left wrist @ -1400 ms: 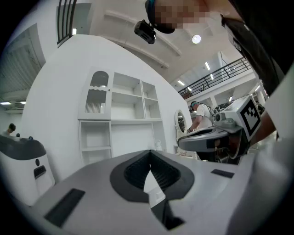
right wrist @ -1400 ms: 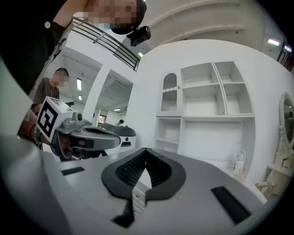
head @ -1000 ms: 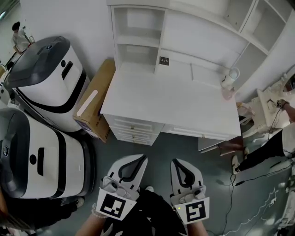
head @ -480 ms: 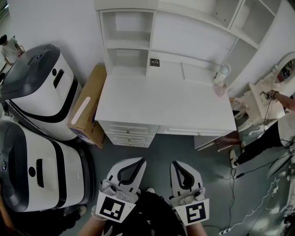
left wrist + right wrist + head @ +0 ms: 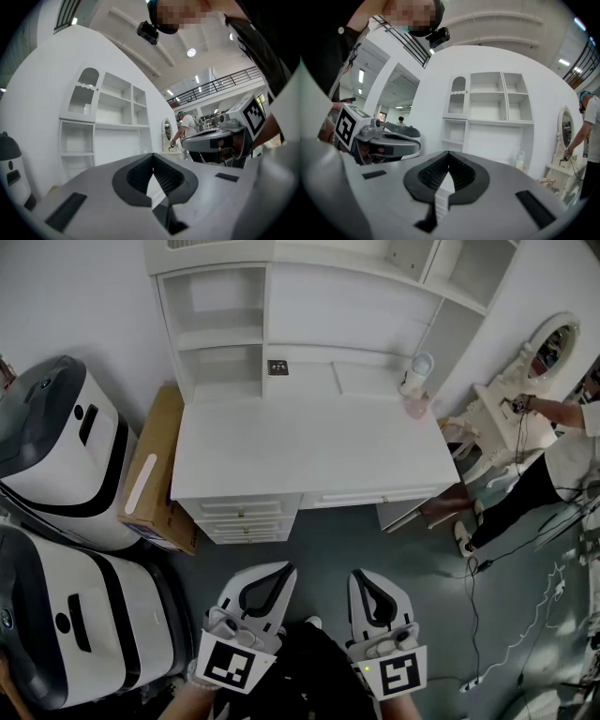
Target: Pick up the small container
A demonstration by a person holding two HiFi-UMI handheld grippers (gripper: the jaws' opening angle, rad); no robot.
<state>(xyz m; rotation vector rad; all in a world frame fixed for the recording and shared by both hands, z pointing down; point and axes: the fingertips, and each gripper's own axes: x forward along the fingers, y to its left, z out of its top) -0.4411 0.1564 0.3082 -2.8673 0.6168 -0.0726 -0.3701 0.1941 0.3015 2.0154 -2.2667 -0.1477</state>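
White filled the head view: a white desk with a shelved hutch stood against the wall. The small white container stood upright at the desk's back right corner, with a pinkish item just in front of it (too small to identify). A cardboard box leaned beside the desk's left end, and two white-and-grey machines were cut off by the left edge. At the right a person was partly out of frame beside an oval mirror. The left gripper and right gripper were side by side low in the frame over the grey floor, well apart from the desk. The hands holding them were cropped by the bottom edge.

The left gripper view showed its jaws pressed together with nothing between them. The hutch rose beyond, but the gripper body hid the desk top and the container.

The right gripper view showed its jaws likewise closed and empty. The container appeared small beyond them, right of the jaw tips, in front of the hutch's back panel. The desk surface itself was hidden.
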